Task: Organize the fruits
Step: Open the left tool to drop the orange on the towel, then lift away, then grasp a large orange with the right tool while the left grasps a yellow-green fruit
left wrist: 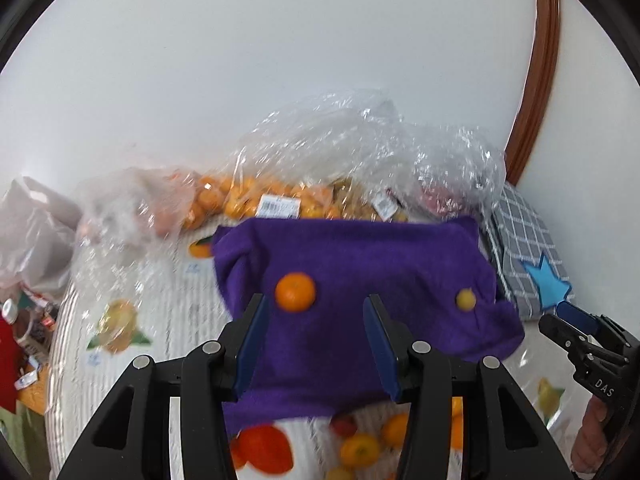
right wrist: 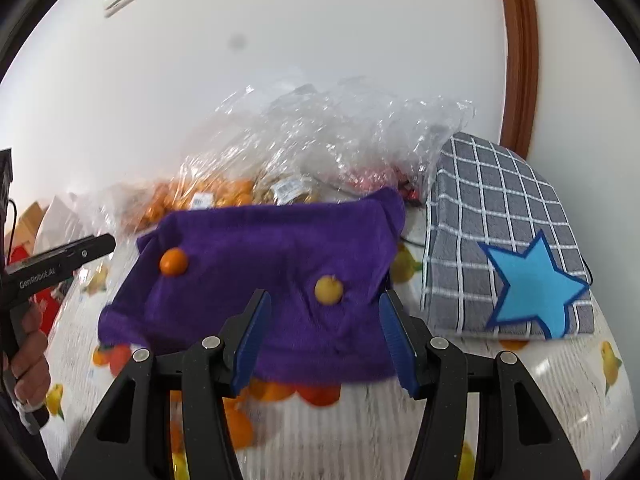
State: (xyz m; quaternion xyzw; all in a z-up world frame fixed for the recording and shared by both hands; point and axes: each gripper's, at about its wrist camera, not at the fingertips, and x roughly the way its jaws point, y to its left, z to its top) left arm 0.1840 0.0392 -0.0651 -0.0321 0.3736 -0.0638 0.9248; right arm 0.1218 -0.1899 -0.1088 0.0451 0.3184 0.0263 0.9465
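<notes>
Centre frame, purple cloth (left wrist: pixel 360 280): orange (left wrist: pixel 295 292), yellow fruit (left wrist: pixel 465 299) apart.
Left claw (left wrist: pixel 316 344): wide open, empty.
Right claw (right wrist: pixel 324 340): wide open, empty.
Tip: straddle fruit squarely, close gently.

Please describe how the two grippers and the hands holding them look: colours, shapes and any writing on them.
Both grippers, the left gripper and the right gripper, are matte black plastic with silver round rivets and two flat blue finger pads. White lettering shows: "GenRobot.AI" on the left, "DAS" on the right. Bare hands grip black handles; no sleeve is visible. A thin black cable hangs near the left one.
</notes>
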